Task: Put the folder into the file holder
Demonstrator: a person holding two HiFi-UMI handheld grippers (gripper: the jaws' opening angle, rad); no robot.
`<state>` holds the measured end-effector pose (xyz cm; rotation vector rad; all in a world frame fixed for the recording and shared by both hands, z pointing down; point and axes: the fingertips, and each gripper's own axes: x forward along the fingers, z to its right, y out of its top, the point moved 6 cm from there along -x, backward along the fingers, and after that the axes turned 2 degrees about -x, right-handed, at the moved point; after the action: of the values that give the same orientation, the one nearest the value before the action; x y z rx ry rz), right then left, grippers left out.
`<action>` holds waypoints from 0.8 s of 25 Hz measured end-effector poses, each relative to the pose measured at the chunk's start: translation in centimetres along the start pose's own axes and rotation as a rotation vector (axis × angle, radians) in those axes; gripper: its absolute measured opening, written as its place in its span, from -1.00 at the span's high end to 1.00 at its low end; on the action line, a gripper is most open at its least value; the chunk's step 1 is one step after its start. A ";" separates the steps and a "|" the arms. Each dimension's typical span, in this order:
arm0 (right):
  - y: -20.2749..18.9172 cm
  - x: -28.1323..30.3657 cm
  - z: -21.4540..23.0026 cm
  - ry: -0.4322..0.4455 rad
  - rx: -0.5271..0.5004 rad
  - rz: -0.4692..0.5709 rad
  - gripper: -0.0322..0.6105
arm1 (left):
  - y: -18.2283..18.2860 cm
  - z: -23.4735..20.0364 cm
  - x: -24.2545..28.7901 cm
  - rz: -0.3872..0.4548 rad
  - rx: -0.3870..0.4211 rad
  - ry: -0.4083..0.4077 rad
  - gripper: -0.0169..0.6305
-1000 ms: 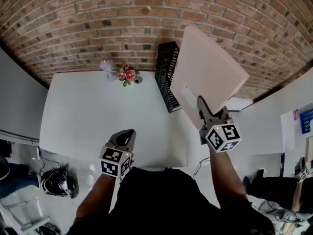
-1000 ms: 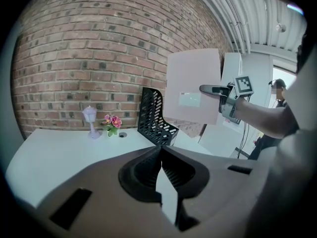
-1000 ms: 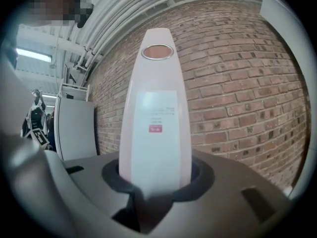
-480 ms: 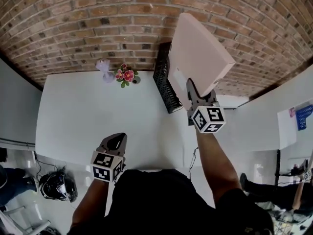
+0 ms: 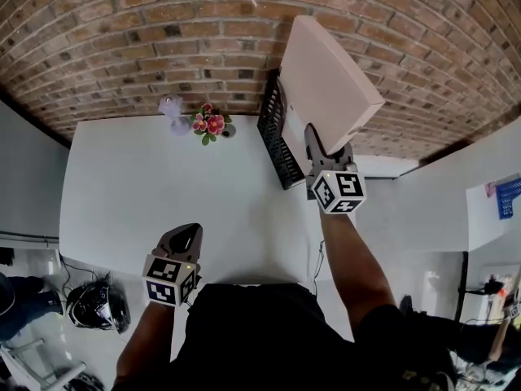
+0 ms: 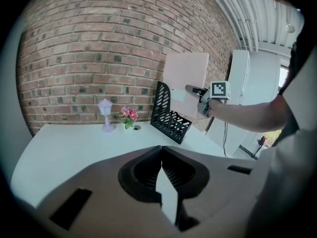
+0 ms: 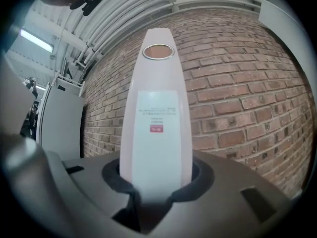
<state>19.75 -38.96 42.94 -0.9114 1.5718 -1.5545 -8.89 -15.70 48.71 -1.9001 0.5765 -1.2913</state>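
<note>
Folder [image 5: 326,88]: pale pink box type, stiff, bulky, likely light; smooth spine may slip. Right claw [image 5: 316,141] grips its lower spine, raised near file holder [image 5: 275,133]. Left claw [image 5: 186,236] closed, empty.

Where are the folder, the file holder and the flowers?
folder [image 5: 326,80], head view, middle of its pale pink flat face
file holder [image 5: 275,143], head view, its black lattice side wall
flowers [image 5: 210,124], head view, the pink blooms by the brick wall

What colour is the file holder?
The file holder is black, slotted; left gripper view shows it best.
</note>
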 end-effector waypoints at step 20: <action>-3.6 1.4 1.0 -0.020 0.028 0.028 0.39 | -0.9 -0.1 0.8 -0.060 -0.052 0.052 0.94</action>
<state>19.91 -40.78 46.47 -0.8830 1.5385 -1.5396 -8.74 -15.76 49.88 -1.9444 0.5891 -1.3802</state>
